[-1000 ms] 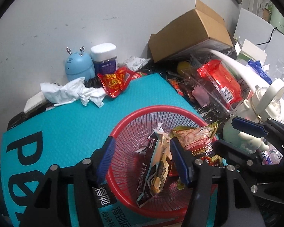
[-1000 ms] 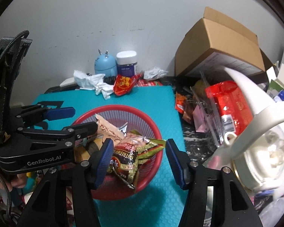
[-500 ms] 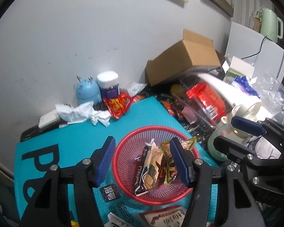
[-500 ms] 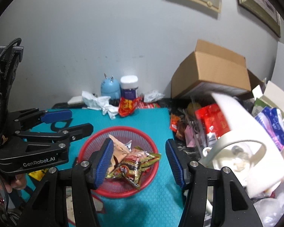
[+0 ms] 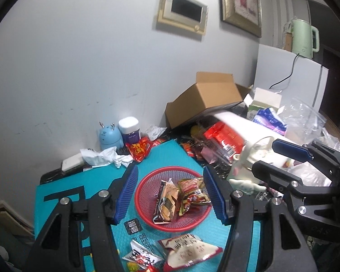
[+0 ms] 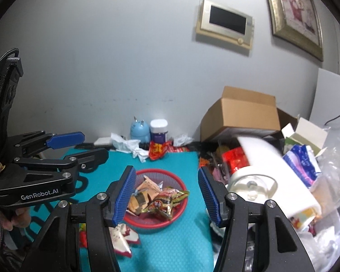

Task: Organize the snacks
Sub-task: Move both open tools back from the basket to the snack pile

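A red mesh basket point(image 5: 145, 215) point(image 6: 185, 201) sits on the teal mat point(image 5: 161, 156). Inside it lie a brown snack packet point(image 5: 166, 201) and a red and green one point(image 5: 192, 195) point(image 6: 163, 200). Two loose packets point(image 5: 188, 251) point(image 6: 124, 238) lie on the mat in front of the basket. At the back edge of the mat rests a red snack bag point(image 5: 139, 149) point(image 6: 157, 150). My left gripper point(image 5: 170, 170) point(image 6: 94, 146) hangs open above the basket, holding nothing. My right gripper point(image 6: 166, 170) point(image 5: 267, 155) is beside it, also open and bare.
A tipped cardboard box point(image 5: 210, 95), a blue figurine point(image 5: 108, 136), a white-lidded jar point(image 5: 130, 129) and crumpled tissue point(image 5: 104, 156) line the wall. Dense clutter fills the right: a red pack point(image 5: 224, 136), a white kettle point(image 6: 260, 176), plastic bags point(image 5: 306, 117).
Both grippers have risen and drawn back from the basket, which now looks smaller and farther. Loose packets in front of the basket have come into view. Jaw widths are unchanged.
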`<state>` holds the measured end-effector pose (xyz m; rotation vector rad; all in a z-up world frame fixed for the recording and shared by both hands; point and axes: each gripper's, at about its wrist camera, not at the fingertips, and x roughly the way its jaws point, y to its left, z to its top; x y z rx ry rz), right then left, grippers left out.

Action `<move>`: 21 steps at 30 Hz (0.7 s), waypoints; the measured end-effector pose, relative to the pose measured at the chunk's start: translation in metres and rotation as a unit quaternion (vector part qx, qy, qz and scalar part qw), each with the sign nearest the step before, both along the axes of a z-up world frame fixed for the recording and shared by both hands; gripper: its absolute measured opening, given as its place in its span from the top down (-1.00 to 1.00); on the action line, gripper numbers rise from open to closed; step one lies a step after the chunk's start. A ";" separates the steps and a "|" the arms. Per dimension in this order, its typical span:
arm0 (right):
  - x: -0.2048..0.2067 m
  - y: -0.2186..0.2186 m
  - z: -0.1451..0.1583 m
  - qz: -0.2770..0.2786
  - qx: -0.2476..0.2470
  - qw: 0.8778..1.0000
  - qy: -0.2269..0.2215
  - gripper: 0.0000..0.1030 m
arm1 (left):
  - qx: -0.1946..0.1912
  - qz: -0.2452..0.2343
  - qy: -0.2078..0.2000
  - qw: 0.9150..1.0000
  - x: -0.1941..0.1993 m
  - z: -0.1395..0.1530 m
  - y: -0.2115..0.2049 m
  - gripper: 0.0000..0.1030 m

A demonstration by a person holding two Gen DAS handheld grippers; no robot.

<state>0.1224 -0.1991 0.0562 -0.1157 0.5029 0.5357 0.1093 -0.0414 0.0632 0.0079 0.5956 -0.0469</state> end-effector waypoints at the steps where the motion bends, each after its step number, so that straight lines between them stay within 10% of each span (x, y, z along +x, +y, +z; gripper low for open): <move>1: -0.006 -0.003 0.003 0.000 0.002 1.000 -0.004 -0.11 | 0.001 -0.001 -0.004 1.000 -0.006 0.003 -0.003 -0.14; 21: -0.101 -0.043 0.010 0.002 0.020 1.000 -0.020 -0.14 | 0.012 -0.024 -0.027 0.999 -0.109 0.015 -0.047 -0.14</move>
